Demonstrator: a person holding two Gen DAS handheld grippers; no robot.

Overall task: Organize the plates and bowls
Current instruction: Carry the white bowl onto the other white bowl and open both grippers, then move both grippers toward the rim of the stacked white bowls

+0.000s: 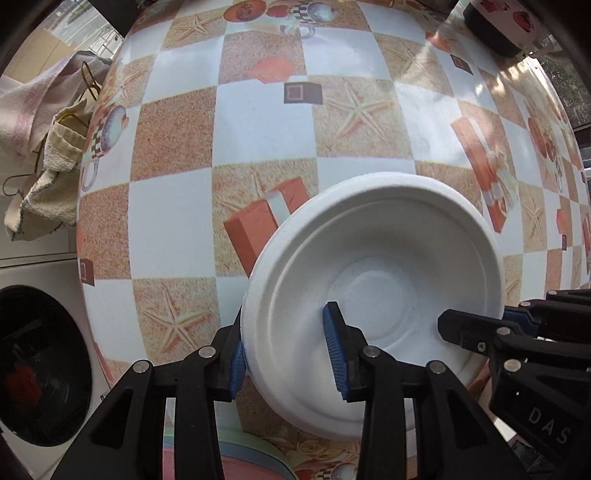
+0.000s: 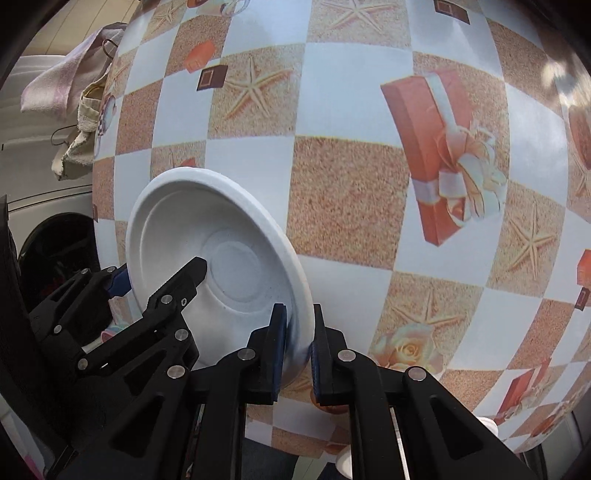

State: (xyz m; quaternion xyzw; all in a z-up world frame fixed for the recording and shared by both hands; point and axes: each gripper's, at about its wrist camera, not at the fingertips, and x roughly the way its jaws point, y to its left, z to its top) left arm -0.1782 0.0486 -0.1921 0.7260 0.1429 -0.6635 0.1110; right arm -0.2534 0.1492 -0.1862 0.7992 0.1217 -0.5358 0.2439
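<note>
A white foam bowl (image 1: 373,280) is held tilted above the patterned tablecloth (image 1: 258,122). My left gripper (image 1: 286,350) straddles the bowl's left rim, one blue pad inside and one outside, with a visible gap. My right gripper (image 2: 298,343) is shut on the bowl's (image 2: 221,236) right rim, with one finger inside and one outside. Each gripper shows in the other's view: the right one in the left wrist view (image 1: 517,332) and the left one in the right wrist view (image 2: 147,288).
The table carries a checkered cloth with starfish and gift boxes. Towels (image 1: 48,147) hang off its left edge above a washing machine door (image 1: 40,365). A dark container (image 1: 491,26) stands at the far right corner. A white object (image 2: 345,459) peeks out below the table's near edge.
</note>
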